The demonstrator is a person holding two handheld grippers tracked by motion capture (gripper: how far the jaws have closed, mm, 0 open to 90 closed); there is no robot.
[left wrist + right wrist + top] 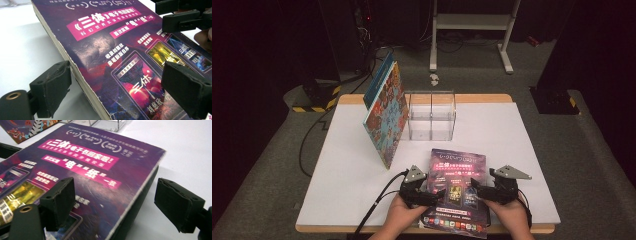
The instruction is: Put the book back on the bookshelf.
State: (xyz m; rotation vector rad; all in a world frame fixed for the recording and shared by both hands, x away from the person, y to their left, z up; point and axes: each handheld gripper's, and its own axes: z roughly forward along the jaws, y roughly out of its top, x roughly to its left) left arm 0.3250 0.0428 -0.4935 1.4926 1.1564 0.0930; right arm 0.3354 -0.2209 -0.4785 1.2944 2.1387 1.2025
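A thick purple book (456, 165) with Chinese lettering lies face up on the white table (517, 145), its near end over the front edge. My left gripper (433, 196) is at the book's left side and my right gripper (477, 192) at its right side, each held by a hand. In the left gripper view the jaws (118, 88) straddle the book's (100, 37) page edge, with gaps on both sides. In the right gripper view the gripper (117, 200) stands open: one pad hovers over the cover (100, 157), the other is clear of the edge.
A colourful picture book (387, 115) leans upright against a clear acrylic holder (432, 115) at the table's back middle. Black cables trail off the left front. A white metal frame (472, 22) stands on the floor behind the table.
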